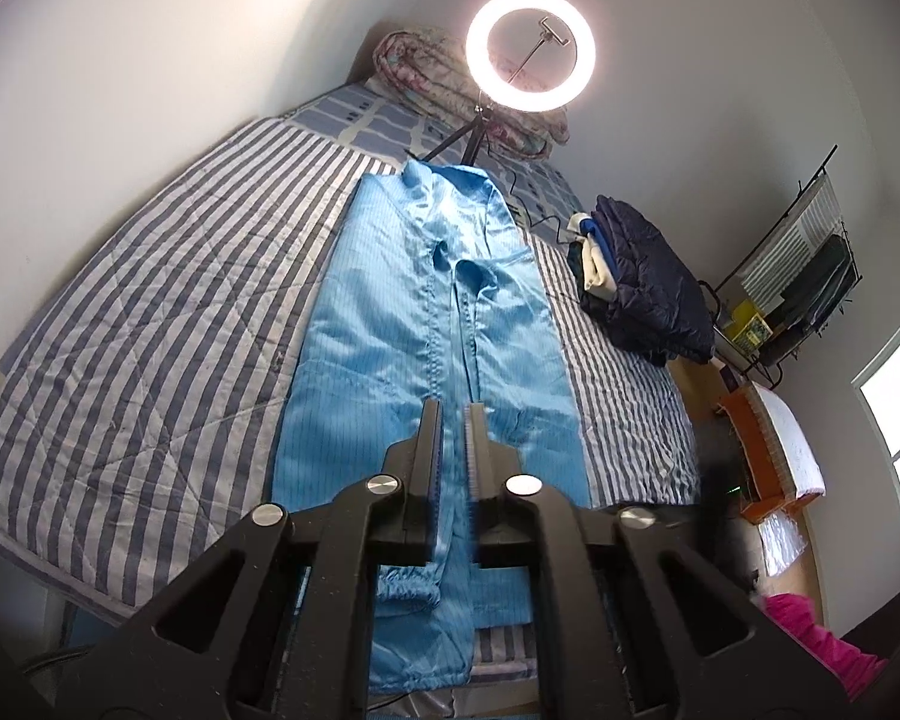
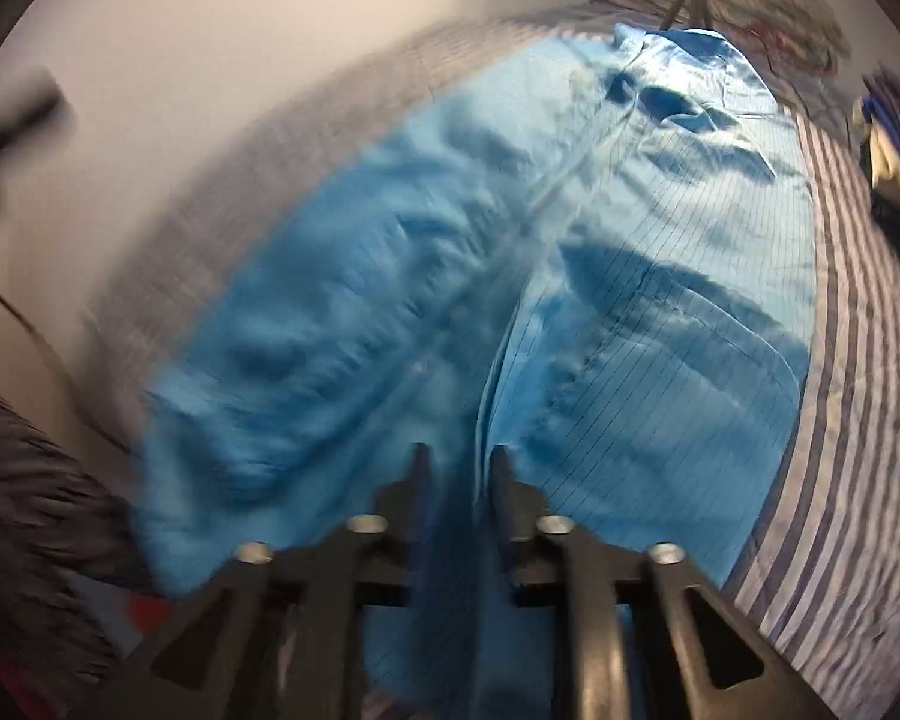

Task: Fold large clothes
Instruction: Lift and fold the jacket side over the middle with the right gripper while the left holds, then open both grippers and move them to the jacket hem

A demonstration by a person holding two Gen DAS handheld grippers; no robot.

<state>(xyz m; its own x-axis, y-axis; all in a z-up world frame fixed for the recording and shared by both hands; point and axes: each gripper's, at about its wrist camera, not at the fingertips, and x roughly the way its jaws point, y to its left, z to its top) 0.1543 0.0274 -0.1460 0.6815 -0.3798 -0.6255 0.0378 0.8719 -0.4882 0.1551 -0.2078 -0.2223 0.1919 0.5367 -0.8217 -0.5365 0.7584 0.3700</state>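
Observation:
A long light-blue garment (image 1: 390, 312) lies lengthwise on the striped bed (image 1: 150, 312), collar at the far end, both sides folded in to the middle. Its near hem hangs over the bed's front edge. My left gripper (image 1: 455, 405) is above the garment's near half, its jaws a narrow gap apart, with blue cloth showing between them. The right wrist view is blurred by motion. There the garment (image 2: 660, 312) fills the frame, and my right gripper (image 2: 456, 450) is low over its near end, jaws slightly apart with blue cloth between them.
A ring light on a tripod (image 1: 531, 60) stands at the far end of the bed before a rolled quilt (image 1: 420, 69). A stack of dark folded clothes (image 1: 642, 276) sits at the bed's right edge. A rack (image 1: 798, 276) and an orange box (image 1: 762, 450) stand on the right.

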